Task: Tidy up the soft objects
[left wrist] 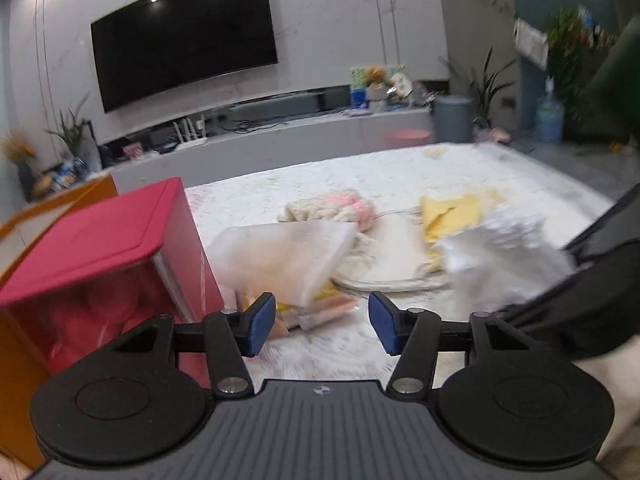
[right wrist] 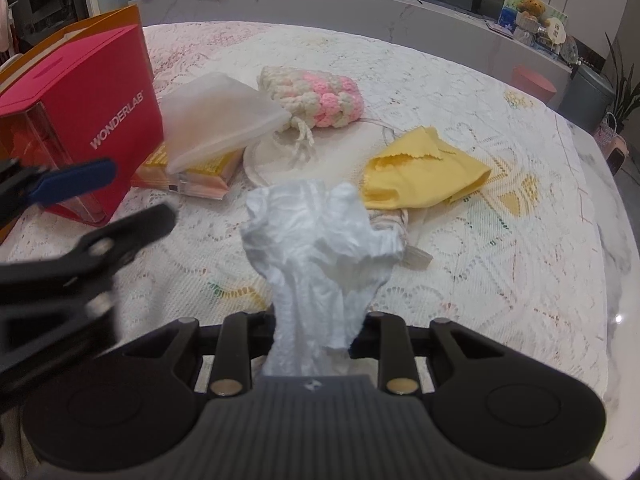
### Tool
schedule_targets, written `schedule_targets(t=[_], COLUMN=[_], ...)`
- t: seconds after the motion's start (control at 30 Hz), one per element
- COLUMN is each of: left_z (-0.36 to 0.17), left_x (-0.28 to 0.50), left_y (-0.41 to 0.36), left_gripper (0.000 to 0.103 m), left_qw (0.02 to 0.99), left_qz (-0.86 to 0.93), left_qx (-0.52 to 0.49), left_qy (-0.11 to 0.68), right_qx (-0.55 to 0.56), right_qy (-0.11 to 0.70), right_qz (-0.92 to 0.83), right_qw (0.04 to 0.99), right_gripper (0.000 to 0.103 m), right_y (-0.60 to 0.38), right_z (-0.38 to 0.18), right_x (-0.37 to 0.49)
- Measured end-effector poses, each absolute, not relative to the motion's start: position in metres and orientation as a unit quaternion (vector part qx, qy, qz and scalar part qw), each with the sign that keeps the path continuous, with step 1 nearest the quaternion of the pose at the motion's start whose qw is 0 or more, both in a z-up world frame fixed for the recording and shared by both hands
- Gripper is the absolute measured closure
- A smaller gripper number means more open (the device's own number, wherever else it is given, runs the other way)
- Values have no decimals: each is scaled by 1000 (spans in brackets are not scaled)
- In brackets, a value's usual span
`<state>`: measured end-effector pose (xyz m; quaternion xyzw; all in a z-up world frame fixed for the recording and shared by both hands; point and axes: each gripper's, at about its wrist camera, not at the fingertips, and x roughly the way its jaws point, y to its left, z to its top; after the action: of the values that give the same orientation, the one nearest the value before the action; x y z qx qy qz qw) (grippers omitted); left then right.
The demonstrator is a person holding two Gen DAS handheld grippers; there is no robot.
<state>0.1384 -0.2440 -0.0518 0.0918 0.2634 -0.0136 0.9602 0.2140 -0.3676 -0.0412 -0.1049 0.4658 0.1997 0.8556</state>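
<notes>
The right gripper [right wrist: 316, 328] is clamped on a crumpled white plastic bag [right wrist: 320, 236]. Beyond the bag lies a yellow cloth [right wrist: 424, 176]; farther off sits a pink-and-cream knitted pouch [right wrist: 320, 96], a red WONDERLAB box [right wrist: 88, 112] leftward.

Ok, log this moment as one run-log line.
left gripper: open, empty | right gripper: shut on white crumpled bag, lifted | red box: left | yellow cloth: on table

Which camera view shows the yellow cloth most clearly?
The right wrist view: the yellow cloth lies sharp and almost whole on the lace tablecloth, beyond the crumpled white bag in the right claw. In the left wrist view, the cloth is blurred and partly hidden by that bag.
</notes>
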Motion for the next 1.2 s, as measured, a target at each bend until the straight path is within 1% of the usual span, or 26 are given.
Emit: schedule_targets(t=[0.1,0.2,0.27,0.43,0.53,0.57,0.63,0.7,0.77,0.8,0.83,0.87,0.93,0.97,1.0,1.03,1.2], left_z=[-62,-72,-73,-79,-74,-70,-68,-74,-78,-76,-75,-75,-73,-72,-69,-67,-50], left_x=[156,167,169,186,190,190,194,205,212,211,210,209,203,196,190,182,133], left_y=[-255,-262,-266,-271,-270,-269,-268,-272,-269,-266,-264,-263,-263,-263,-265,-264,-245], left_gripper=[42,44,44,44,44,43,37,37,38,40,51,58,78,83,91,96,98], left_qw=[951,948,951,945,948,951,949,935,932,937,939,938,940,941,943,944,954], left_qz=[-15,1,-4,18,28,24,30,56,69,65,60,50,34,28,20,11,-17], left_qx=[129,166,174,181,175,167,170,199,193,182,180,181,177,181,184,185,144], left_qy=[280,273,257,270,264,261,265,287,300,291,288,291,290,283,278,272,264], right_qx=[-94,-85,-77,-60,-54,-54,-55,-55,-53,-48,-44,-45,-48,-49,-49,-49,-50], right_qy=[471,474,473,474,473,473,472,471,470,470,470,469,467,466,467,467,466], right_qz=[201,203,207,217,219,220,222,222,222,223,224,225,227,227,227,227,226], right_qw=[854,852,853,851,851,852,852,852,853,853,852,853,853,853,853,853,854], right_gripper=[78,78,78,78,77,77,77,77,74,70,69,69,69,69,69,69,70], right_y=[-373,-379,-383,-388,-389,-389,-389,-389,-389,-390,-390,-389,-388,-388,-387,-387,-387], right_z=[-42,-42,-42,-43,-44,-44,-44,-45,-45,-45,-45,-45,-45,-45,-45,-45,-45], right_x=[218,221,222,226,226,225,225,225,225,225,225,225,225,225,226,226,225])
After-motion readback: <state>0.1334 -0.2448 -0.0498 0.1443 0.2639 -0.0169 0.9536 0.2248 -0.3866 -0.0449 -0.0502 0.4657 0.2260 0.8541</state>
